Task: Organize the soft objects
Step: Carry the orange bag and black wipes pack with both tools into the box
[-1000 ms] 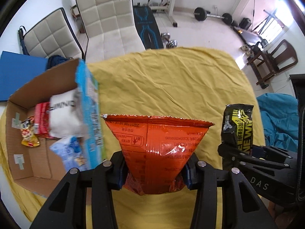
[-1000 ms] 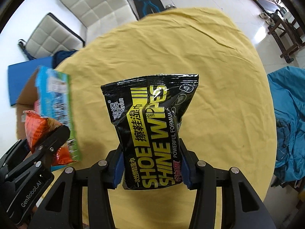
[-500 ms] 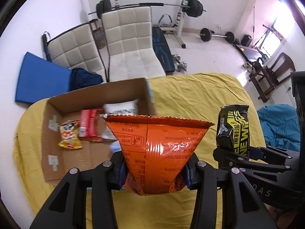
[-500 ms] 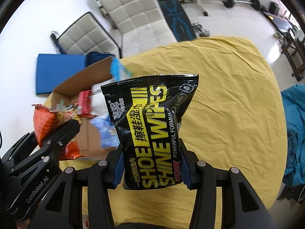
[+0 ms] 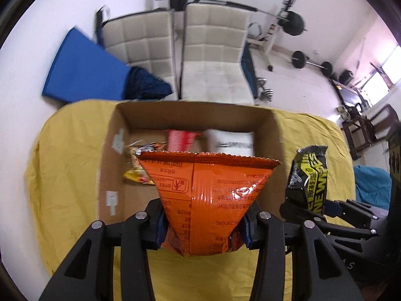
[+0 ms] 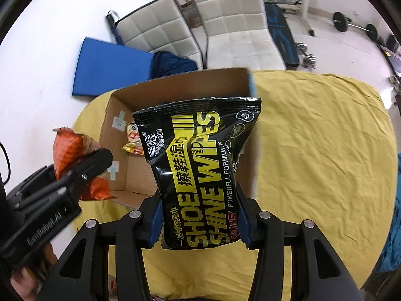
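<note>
My left gripper is shut on an orange snack bag and holds it upright in front of the open cardboard box. My right gripper is shut on a black and yellow shoe wipes pack, held over the box's near right corner. Inside the box lie a yellow snack packet, a red packet and a white pack. The right gripper with the wipes pack shows at the right of the left wrist view. The left gripper with the orange bag shows at the left of the right wrist view.
The box stands on a round table under a yellow cloth. Two white padded chairs stand behind the table, with a blue mat to the left. Gym weights lie on the floor beyond. A teal cloth lies at the right.
Both grippers have swung left with their packs held. The box has come from the left of both views to straight ahead, and its inside now faces me.
</note>
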Demonstrator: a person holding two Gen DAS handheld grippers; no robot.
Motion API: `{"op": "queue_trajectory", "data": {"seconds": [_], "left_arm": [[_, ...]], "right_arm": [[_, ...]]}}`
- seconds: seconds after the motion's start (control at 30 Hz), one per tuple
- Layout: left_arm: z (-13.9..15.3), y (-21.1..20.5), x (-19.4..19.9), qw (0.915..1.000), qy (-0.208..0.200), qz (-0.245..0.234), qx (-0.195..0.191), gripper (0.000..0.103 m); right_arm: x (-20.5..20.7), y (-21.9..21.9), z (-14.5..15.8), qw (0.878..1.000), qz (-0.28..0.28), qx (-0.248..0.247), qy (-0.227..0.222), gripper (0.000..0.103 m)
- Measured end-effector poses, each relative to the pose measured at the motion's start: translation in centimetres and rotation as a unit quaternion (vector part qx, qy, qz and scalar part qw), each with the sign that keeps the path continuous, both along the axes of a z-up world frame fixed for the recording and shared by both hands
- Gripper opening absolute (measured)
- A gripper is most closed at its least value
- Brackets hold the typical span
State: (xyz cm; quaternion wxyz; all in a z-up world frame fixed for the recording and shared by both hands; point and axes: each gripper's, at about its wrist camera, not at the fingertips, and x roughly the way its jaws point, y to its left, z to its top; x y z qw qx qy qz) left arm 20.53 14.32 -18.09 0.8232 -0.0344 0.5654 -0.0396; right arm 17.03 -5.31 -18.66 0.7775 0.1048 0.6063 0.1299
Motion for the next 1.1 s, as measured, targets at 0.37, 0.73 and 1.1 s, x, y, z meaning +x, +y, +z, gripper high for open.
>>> {"op": "queue_trajectory", "data": {"seconds": [0.37, 0.73, 1.1], "left_arm": [[-7.8, 8.0, 3.8, 0.9928, 0.103, 0.052, -0.031, 0.042], [-15.5, 8.6, 5.1, 0.9792, 0.197, 0.024, -0.042, 0.042], [-18.9, 7.5, 5.0, 0.9739, 0.225, 0.000, -0.028, 0.042]], "right_arm": [[4.1, 7.8, -9.2, 0.997, 0.018, 0.014, 0.071, 0.051], [5.1, 10.6, -16.1, 0.992, 0.022, 0.001, 0.124, 0.051], [5.9, 11.3, -19.2, 0.990, 0.020, -0.020, 0.136, 0.052]]}}
